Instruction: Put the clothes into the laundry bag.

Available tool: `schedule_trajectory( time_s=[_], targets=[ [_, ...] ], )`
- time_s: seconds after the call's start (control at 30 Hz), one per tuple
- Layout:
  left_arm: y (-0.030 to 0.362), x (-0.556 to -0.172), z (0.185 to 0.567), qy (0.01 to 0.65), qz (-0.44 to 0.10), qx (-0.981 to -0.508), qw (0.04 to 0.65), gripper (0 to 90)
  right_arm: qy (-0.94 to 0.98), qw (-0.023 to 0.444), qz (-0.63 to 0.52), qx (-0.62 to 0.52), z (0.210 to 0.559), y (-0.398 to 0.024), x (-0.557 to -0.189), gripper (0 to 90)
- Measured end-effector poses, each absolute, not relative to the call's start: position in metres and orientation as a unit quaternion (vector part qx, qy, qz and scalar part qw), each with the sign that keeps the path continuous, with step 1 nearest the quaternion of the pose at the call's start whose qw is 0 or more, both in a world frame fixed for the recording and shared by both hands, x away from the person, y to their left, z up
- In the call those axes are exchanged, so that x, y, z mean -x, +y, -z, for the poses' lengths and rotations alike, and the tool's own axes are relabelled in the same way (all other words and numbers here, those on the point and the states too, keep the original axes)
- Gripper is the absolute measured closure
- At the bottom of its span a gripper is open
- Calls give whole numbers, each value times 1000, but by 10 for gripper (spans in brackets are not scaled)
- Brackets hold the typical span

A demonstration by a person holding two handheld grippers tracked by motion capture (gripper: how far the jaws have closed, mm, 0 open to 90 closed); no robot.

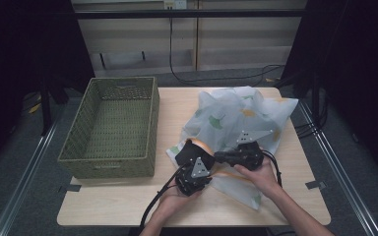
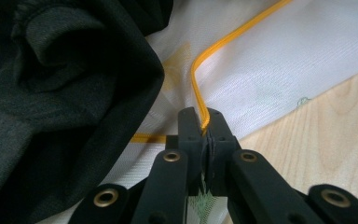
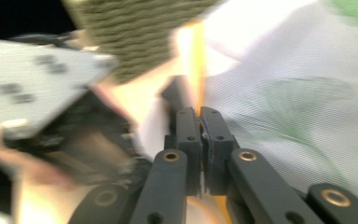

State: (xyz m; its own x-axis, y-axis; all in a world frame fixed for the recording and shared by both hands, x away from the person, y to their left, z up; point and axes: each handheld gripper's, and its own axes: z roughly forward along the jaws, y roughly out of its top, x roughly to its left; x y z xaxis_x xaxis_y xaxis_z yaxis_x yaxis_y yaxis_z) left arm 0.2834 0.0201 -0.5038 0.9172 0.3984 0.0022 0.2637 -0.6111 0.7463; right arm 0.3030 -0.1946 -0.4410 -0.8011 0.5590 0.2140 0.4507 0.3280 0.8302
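Note:
A white mesh bag [image 1: 236, 115] with green leaf prints and an orange trim lies on the right half of the wooden table [image 1: 128, 199]. A dark garment [image 2: 60, 93] bulges at the bag's mouth [image 1: 189, 150]. My left gripper [image 1: 195, 160] is shut on the orange trim [image 2: 196, 79], which runs up from between its jaws [image 2: 204, 123]. My right gripper [image 1: 218, 157] points left, close to the left one. It is shut on the same orange trim [image 3: 196, 51], at the mesh edge [image 3: 200, 116]. The right gripper view is blurred.
A green woven basket [image 1: 123, 81] stands empty on the left half of the table, close to the bag. The left gripper's grey plate [image 3: 37, 79] sits near the right gripper's jaws. Cables lie on the floor behind the table [image 1: 216, 78].

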Motion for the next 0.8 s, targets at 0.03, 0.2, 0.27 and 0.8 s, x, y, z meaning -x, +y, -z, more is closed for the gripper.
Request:
schedule_trajectory(
  time_s=[0.03, 0.2, 0.27, 0.8],
  targets=[
    [21, -284, 503, 184, -79, -896, 396, 876, 818, 56, -484, -307, 442, -191, -302, 876],
    [23, -284, 505, 183, -69, -892, 408, 875, 824, 67, -463, -320, 449, -185, -313, 727],
    [23, -284, 505, 180, -68, -892, 408, 874, 825, 85, -458, -320, 445, -183, -315, 646],
    [27, -279, 507, 192, -62, -882, 426, 876, 825, 81, -472, -299, 439, -149, -323, 900]
  ],
)
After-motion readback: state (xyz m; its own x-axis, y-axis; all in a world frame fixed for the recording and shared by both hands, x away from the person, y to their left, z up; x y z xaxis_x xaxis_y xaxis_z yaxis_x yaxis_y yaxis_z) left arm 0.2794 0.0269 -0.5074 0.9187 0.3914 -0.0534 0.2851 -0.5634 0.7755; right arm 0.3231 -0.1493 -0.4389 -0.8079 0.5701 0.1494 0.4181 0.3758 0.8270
